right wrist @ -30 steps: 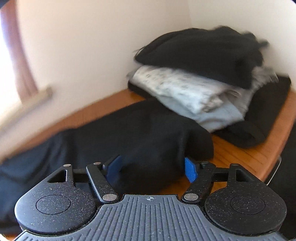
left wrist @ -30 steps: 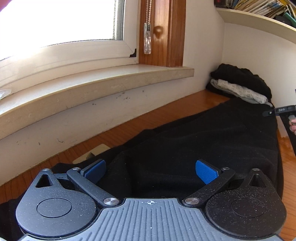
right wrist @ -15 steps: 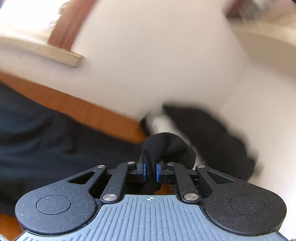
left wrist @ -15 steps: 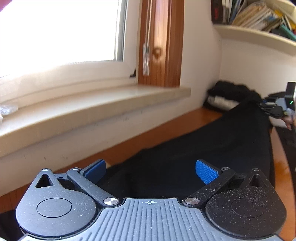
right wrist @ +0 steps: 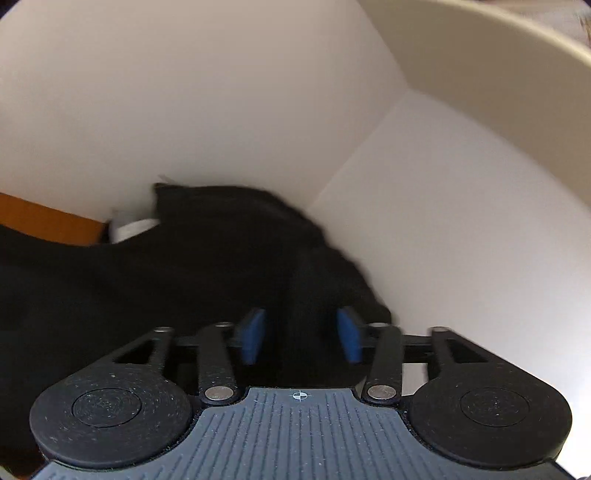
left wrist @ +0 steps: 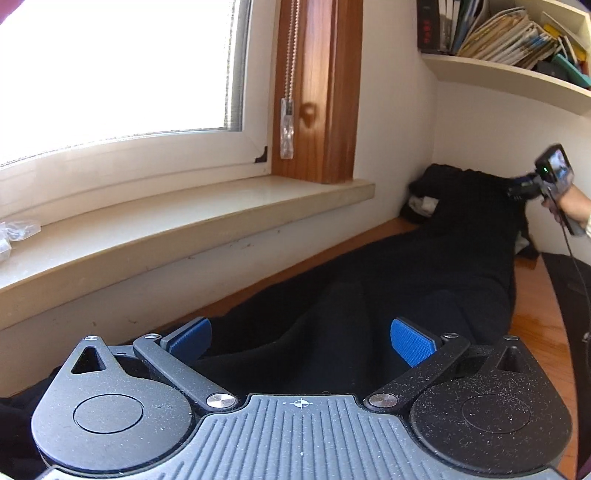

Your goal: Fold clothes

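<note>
A long black garment [left wrist: 406, 266] lies stretched along the wooden tabletop [left wrist: 535, 314], running from under my left gripper to the far corner. My left gripper [left wrist: 301, 338] is open just above its near end, with cloth lying between the blue pads but not pinched. At the far end the cloth rises to my right gripper [left wrist: 524, 190], which a hand [left wrist: 572, 205] holds. In the right wrist view the right gripper [right wrist: 301, 334] has its blue pads apart, with a bunch of the black garment [right wrist: 184, 277] between them. The image there is blurred.
A stack of folded clothes, black over white [left wrist: 424, 201], sits in the far corner against the wall. A stone window sill [left wrist: 184, 218] runs along the left. A shelf of books [left wrist: 517, 33] hangs above the corner. A cable [left wrist: 576, 266] trails from the right gripper.
My right gripper pinched the garment's far end, lifted it towards the corner, and its pads have now spread apart. My left gripper tilted up and stayed open.
</note>
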The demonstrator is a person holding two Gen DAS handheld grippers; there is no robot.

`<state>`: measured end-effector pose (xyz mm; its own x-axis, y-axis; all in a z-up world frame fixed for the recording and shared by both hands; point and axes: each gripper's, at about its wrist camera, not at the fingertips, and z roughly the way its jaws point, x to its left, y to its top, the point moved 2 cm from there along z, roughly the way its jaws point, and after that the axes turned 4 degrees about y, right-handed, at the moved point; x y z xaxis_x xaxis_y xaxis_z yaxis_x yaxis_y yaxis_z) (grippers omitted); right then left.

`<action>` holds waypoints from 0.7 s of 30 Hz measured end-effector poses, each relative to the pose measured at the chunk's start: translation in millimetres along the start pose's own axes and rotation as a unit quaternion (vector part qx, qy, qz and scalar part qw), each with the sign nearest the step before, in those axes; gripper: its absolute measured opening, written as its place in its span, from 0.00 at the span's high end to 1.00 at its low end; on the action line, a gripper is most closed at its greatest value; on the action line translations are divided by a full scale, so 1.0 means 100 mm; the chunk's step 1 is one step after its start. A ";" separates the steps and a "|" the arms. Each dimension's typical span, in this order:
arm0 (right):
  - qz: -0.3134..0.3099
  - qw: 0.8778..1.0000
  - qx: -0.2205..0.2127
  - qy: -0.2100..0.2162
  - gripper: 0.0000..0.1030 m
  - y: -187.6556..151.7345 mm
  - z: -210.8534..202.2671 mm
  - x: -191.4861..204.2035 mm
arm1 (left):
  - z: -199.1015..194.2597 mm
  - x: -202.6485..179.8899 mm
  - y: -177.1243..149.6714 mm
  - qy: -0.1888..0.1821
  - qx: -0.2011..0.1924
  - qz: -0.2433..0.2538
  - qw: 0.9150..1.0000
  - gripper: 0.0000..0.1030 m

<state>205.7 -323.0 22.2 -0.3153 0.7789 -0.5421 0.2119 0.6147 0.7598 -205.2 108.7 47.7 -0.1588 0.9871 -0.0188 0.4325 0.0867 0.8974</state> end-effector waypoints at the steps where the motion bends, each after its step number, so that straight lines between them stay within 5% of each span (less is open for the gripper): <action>1: 0.008 1.000 -0.004 0.011 0.39 -0.04 -0.03 0.07 | 0.00 0.02 0.00 0.001 0.000 -0.001 1.000 0.00; 5: 0.058 0.985 -0.040 0.158 0.23 -0.10 -0.28 0.53 | -0.08 0.16 -0.03 0.007 0.003 -0.009 1.000 0.00; 11: 0.131 0.900 -0.055 0.411 0.16 -0.14 -0.69 1.40 | -0.20 0.39 -0.08 0.016 0.006 -0.021 1.000 0.00; 15: 0.133 0.873 -0.053 0.466 0.10 -0.12 -0.81 1.75 | -0.20 0.55 -0.10 0.017 0.018 -0.039 0.999 0.00; 19: 0.134 0.873 -0.045 0.467 0.07 -0.10 -0.79 1.86 | -0.14 0.71 -0.11 0.018 0.035 -0.058 0.998 0.01; 21: 0.137 0.875 -0.044 0.462 0.06 -0.07 -0.76 1.85 | -0.11 0.77 -0.07 0.032 0.042 -0.056 0.997 0.11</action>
<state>75.5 -193.0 -55.6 -0.8855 0.4378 0.1555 0.3373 0.3757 0.8632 -230.5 182.6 44.9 -0.2650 0.9603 -0.0871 0.4808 0.2099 0.8514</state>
